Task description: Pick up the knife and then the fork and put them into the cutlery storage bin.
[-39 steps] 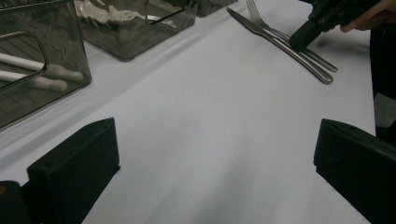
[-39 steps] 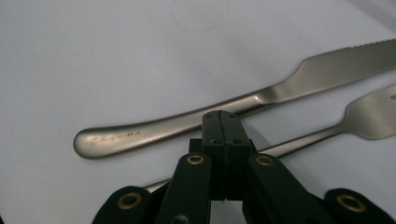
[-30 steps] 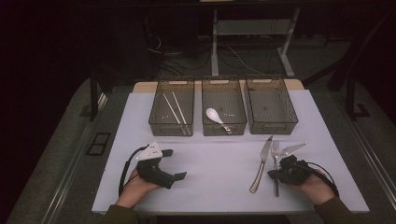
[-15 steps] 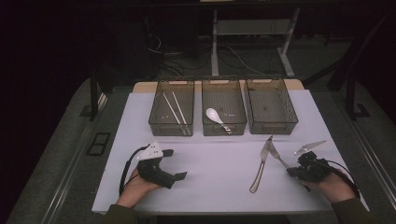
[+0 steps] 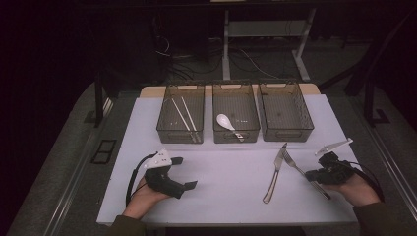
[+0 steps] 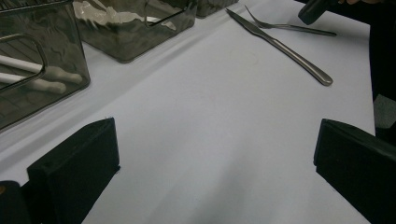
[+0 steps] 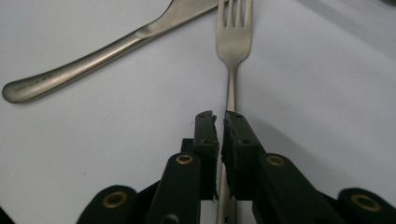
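A steel fork lies slanted on the white table cover, its tines beside a steel knife. My right gripper is low at the fork's handle end. In the right gripper view the handle runs in between the jaws, which have just been opening and stand a narrow slit apart, the fork resting on the cover. My left gripper rests at the front left, jaws wide apart over bare cover. The knife and the fork also lie ahead in the left gripper view.
Three dark clear bins stand in a row at the back: the left bin holds white chopsticks, the middle bin a white spoon, the right bin nothing. The table's front edge is just under both hands.
My right hand has moved to the right and the fork's handle has swung with it, from upright beside the knife to a slant. The left hand has kept still.
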